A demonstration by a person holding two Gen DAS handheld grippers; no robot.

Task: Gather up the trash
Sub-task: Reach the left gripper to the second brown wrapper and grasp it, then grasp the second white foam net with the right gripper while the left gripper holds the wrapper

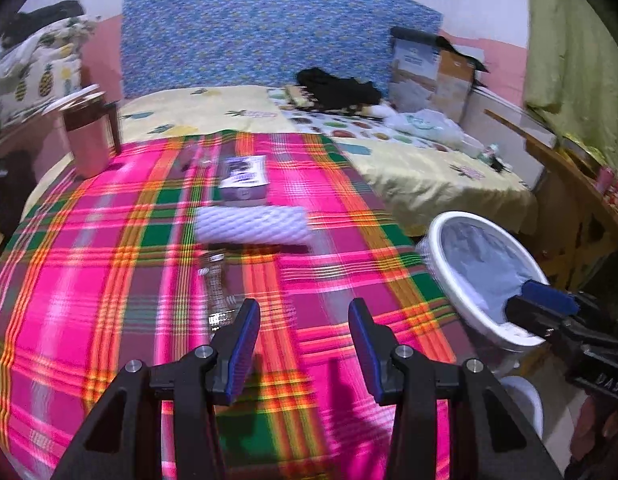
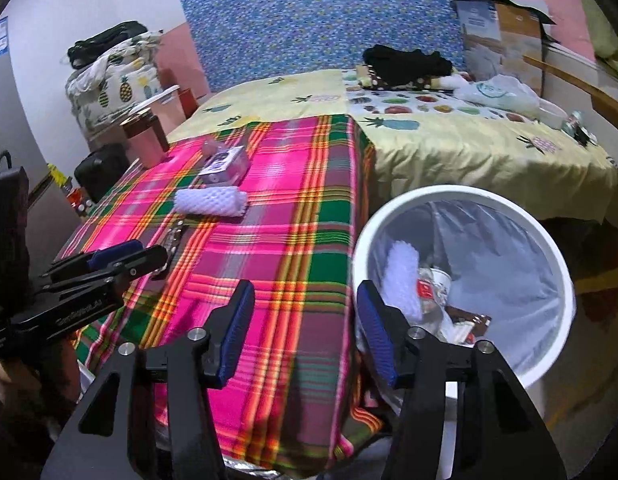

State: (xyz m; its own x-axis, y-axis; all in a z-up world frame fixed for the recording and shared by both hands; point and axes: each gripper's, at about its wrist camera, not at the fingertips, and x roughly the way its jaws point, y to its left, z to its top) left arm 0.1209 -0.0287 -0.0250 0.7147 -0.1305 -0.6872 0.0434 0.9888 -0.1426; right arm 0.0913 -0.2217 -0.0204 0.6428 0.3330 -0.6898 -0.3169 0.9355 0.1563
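Observation:
On the pink plaid cloth (image 1: 109, 280) lie a clear plastic bottle (image 1: 219, 292), a white foam roll (image 1: 251, 225) and a small purple box (image 1: 245, 180). My left gripper (image 1: 305, 344) is open and empty, just behind and right of the bottle. My right gripper (image 2: 305, 332) is open and empty, over the table's right edge beside the white bin (image 2: 549, 248). The bin holds a liner and several bits of trash (image 2: 433, 288). The roll (image 2: 211, 202), the box (image 2: 225, 168) and the left gripper (image 2: 121, 260) show in the right wrist view.
A pink canister (image 1: 89, 136) stands at the cloth's far left. Behind is a bed with a yellow sheet (image 1: 429, 168), black clothes (image 1: 341, 88), a plastic bag (image 1: 429, 124) and a cardboard box (image 1: 433, 72). A wooden frame (image 1: 569, 176) stands right.

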